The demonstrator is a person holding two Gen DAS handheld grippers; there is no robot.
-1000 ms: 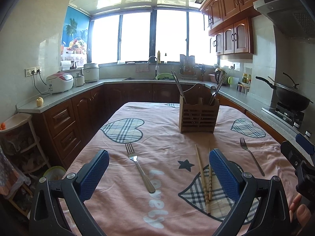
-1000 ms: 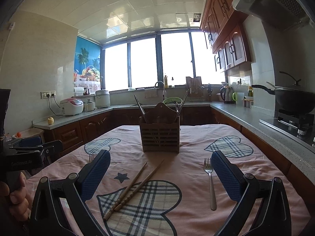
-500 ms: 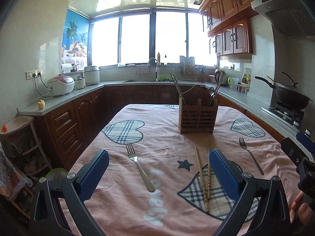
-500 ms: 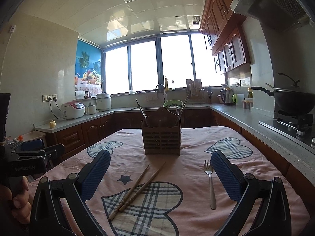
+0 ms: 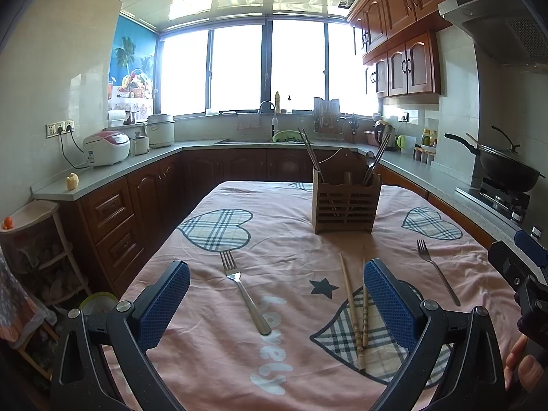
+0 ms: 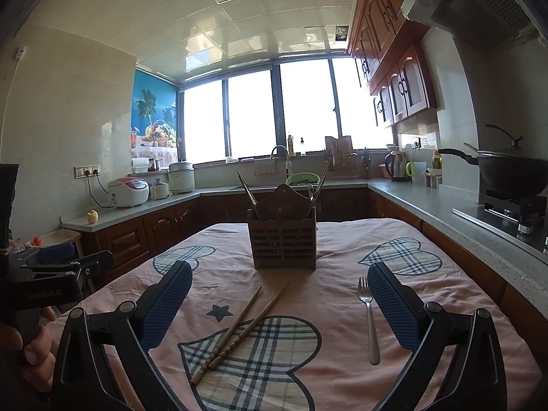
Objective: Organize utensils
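The worktop [image 5: 212,359] is carrying a wooden caddy [image 5: 346,207] far centre; chopsticks [image 6: 239,328] and two forks [image 5: 245,296] are lying nearer. Both tools, left [image 5: 275,303] and right [image 6: 279,304], are hovering wide and empty; each should be lowering squarely over a handle

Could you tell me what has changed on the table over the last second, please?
Nothing was taken hold of or let go. The left gripper and right gripper stayed open and empty; the right view tilted slightly up. The two forks, chopsticks and wooden holder have not moved.
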